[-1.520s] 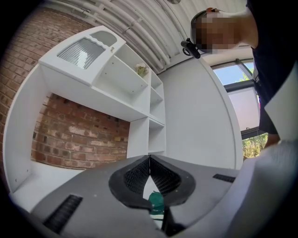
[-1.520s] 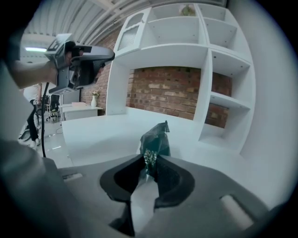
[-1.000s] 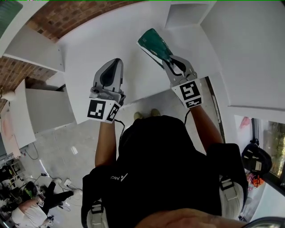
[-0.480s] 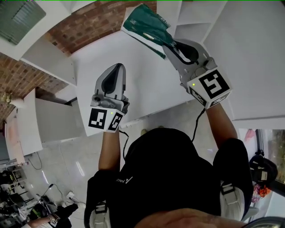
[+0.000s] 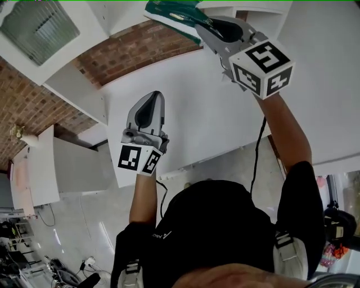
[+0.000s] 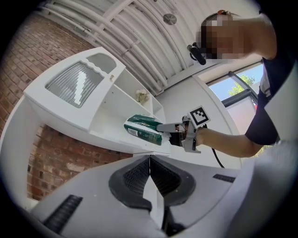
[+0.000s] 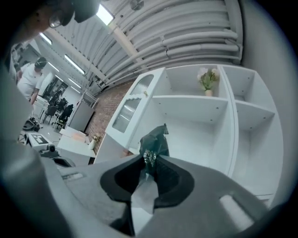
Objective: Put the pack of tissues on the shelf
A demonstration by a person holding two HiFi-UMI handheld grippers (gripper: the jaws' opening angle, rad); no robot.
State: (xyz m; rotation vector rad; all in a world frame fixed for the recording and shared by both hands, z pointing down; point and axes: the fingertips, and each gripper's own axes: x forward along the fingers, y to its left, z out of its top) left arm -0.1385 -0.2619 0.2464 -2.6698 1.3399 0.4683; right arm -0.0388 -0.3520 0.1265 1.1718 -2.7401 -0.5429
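**A:** What is at the left of the head view?

**B:** A brick wall [image 5: 34, 101] in the upper left; right of it, left of centre, the left gripper [image 5: 156, 94] points up the frame; its jaws are pressed together, with nothing between them.

**A:** And the pack of tissues [image 5: 169, 10]?

**B:** At the top centre of that frame; it is green and up in the air; the right gripper [image 5: 201, 21], in the upper right, has its jaws nipped tight on one end of the wrapper.

**A:** Is it on the shelf [image 6: 111, 135]?

**B:** In the left gripper view, the pack lies roughly level at the front edge of a white board; I cannot tell whether it touches; in the right gripper view, an open white compartment stands behind the pack; a small potted plant [image 7: 207, 80] sits in the compartment above, right of centre.
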